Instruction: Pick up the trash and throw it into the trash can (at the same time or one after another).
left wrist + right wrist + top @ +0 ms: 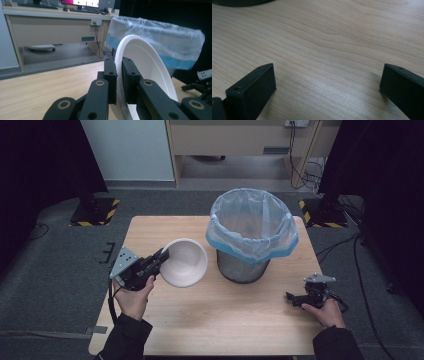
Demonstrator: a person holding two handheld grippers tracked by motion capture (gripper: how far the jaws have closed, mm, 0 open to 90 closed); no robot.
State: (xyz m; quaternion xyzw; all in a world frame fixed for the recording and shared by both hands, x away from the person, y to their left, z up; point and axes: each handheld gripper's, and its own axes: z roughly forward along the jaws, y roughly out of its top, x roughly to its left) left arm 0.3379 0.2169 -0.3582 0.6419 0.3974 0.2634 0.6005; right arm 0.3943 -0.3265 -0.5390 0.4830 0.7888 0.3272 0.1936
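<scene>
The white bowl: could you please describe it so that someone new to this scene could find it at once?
Start at the wooden table and find the mesh bin lined with a clear, blue-edged bag. Just left of that bin, the white bowl is tipped on its side, its rim pinched by the left gripper. It is the one plain white round thing there.

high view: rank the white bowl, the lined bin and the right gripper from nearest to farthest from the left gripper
1. white bowl: clamped at its rim in the left gripper, tilted on edge just right of it.
2. lined bin: stands past the bowl, toward the table's middle and back.
3. right gripper: far across at the table's right front, jaws open, resting low over the wood.
</scene>
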